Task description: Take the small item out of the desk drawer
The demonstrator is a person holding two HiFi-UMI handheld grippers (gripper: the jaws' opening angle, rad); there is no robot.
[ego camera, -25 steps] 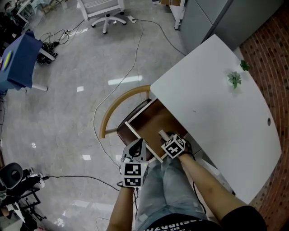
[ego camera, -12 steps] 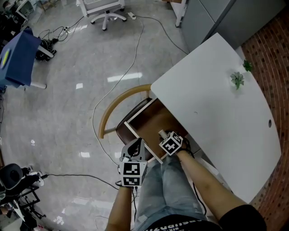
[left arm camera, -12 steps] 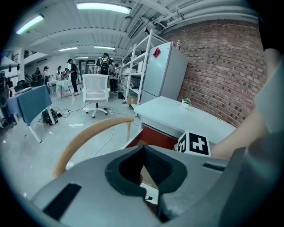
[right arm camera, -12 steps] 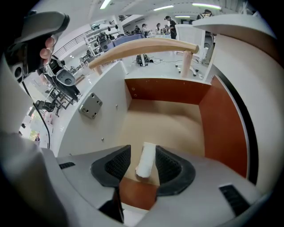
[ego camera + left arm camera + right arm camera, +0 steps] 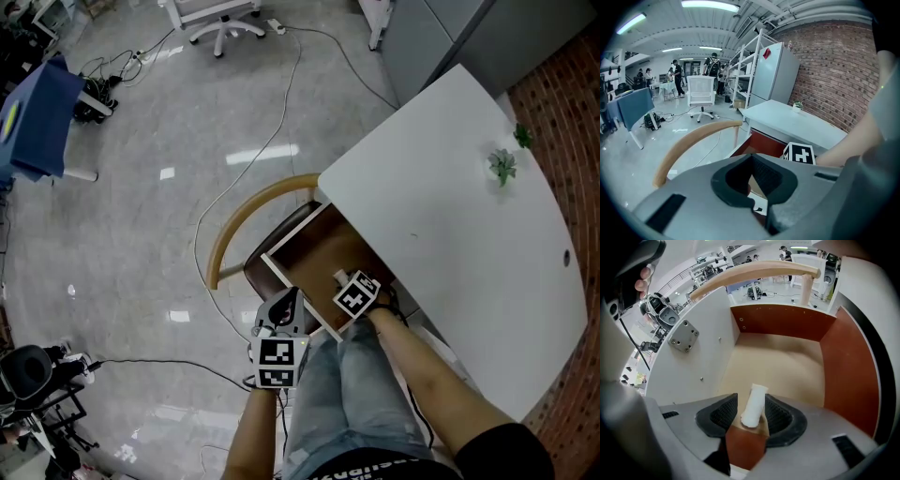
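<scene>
Right claw (image 5: 751, 414) closed on a small white cylindrical item (image 5: 756, 394), gripped at its near end so the rest projects forward. It sits above the tan floor of the open drawer (image 5: 787, 362) below the claw. Judged: lifted, not yet outside. Left claw (image 5: 757, 187), off to its left, is closed and empty, probably idle. No legible labels on the item.

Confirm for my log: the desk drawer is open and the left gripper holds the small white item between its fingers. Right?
Not quite. The right gripper, not the left, holds the small white item between its fingers, as the right gripper view shows. The desk drawer is indeed open.
</scene>
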